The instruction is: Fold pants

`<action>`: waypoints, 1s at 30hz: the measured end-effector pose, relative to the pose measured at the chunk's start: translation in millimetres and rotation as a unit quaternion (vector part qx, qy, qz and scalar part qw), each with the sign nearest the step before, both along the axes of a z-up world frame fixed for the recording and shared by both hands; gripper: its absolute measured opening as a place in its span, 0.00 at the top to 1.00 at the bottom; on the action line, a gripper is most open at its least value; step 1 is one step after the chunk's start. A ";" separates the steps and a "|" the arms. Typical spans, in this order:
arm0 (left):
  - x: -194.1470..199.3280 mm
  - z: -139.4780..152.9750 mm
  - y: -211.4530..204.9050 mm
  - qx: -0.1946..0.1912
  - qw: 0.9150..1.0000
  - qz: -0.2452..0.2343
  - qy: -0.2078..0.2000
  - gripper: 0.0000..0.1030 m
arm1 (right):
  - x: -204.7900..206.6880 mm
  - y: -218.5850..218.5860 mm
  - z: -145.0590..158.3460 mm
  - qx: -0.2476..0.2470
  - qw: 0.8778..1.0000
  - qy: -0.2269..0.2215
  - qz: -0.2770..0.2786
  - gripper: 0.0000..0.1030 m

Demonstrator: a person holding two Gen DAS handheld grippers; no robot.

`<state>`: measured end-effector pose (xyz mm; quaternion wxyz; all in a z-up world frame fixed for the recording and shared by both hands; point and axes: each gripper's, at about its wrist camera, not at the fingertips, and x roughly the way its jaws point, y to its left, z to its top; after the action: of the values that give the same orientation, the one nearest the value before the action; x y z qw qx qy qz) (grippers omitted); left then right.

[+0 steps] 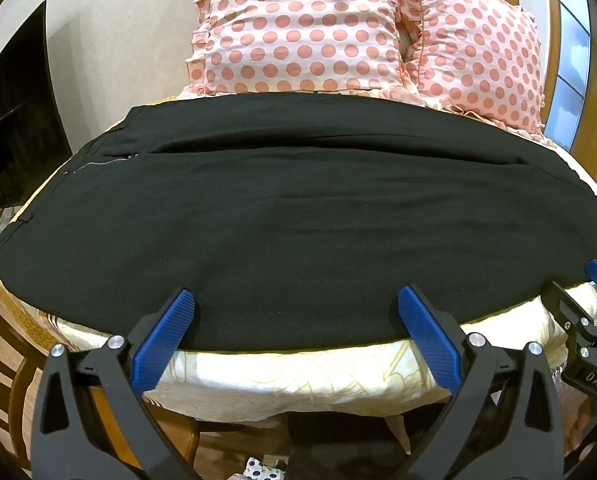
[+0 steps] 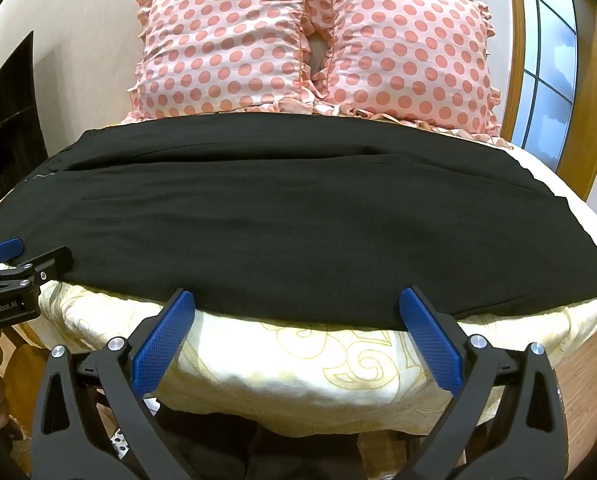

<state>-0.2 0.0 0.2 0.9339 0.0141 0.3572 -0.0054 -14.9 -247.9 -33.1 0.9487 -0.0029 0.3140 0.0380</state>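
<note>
Two handheld grippers, left gripper (image 1: 296,302) and right gripper (image 2: 297,304), show jaws apart at lower frame. Black fabric pants (image 1: 298,216) lie flat across the cream patterned bed (image 1: 298,376), below two pink polka-dot pillows (image 1: 298,28).

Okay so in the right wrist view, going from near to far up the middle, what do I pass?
Right gripper, jaws open → yellow patterned bedsheet → black pants → polka-dot pillows → wall.

Both wrist cams low at bed (image 1: 298,376) edge, facing pillows (image 2: 226,40) (shared).
</note>
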 end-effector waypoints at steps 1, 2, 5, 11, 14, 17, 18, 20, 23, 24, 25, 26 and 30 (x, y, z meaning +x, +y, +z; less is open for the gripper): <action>0.0 -0.1 0.0 0.000 1.000 0.000 0.000 0.02 | 0.0 -0.1 0.0 0.000 1.000 0.000 0.000 0.01; 0.0 -0.1 0.0 0.000 1.000 0.000 0.000 0.02 | 0.0 -0.1 0.0 0.000 1.000 0.000 0.000 0.01; 0.0 -0.1 -0.1 0.000 1.000 0.000 0.000 0.02 | 0.0 -0.2 0.1 0.000 1.000 0.000 0.000 0.01; 0.0 -0.1 0.0 0.000 1.000 0.000 0.000 0.02 | 0.1 -0.2 0.1 0.000 1.000 0.000 0.000 0.01; 0.0 -0.1 -0.1 0.001 1.000 0.000 0.000 0.02 | 0.2 -0.1 0.1 0.000 1.000 -0.001 0.000 0.01; 0.0 -0.1 -0.1 0.001 1.000 0.000 0.000 0.02 | 0.2 0.0 0.0 0.000 1.000 -0.001 0.000 0.01; 0.0 -0.1 -0.1 0.001 1.000 0.000 0.000 0.02 | 0.2 0.1 0.0 0.000 1.000 -0.001 0.000 0.01; 0.0 -0.1 0.0 0.000 1.000 0.000 0.000 0.02 | 0.1 0.1 -0.3 0.000 1.000 -0.001 0.000 0.01; 0.0 -0.1 0.0 0.001 1.000 0.000 -0.001 0.02 | 0.1 0.3 -0.7 0.000 1.000 -0.001 0.000 0.01; 0.0 -0.1 -0.1 0.001 1.000 0.000 -0.001 0.02 | 0.0 0.3 -0.8 0.000 1.000 -0.001 0.000 0.01; 0.0 -0.1 -0.1 0.001 1.000 0.000 -0.001 0.02 | 0.0 0.4 -1.0 0.000 1.000 -0.001 0.000 0.01; 0.0 -0.1 0.0 0.001 1.000 0.000 -0.001 0.02 | 0.0 0.4 -1.1 0.000 1.000 -0.001 0.000 0.01; 0.0 -0.1 -0.1 0.001 1.000 0.000 -0.001 0.02 | -0.1 0.6 -1.5 0.000 1.000 -0.001 0.000 0.01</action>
<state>-0.2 0.0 0.2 0.9342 0.0147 0.3563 -0.0052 -15.0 -247.3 -34.7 0.9490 -0.0024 0.3129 0.0381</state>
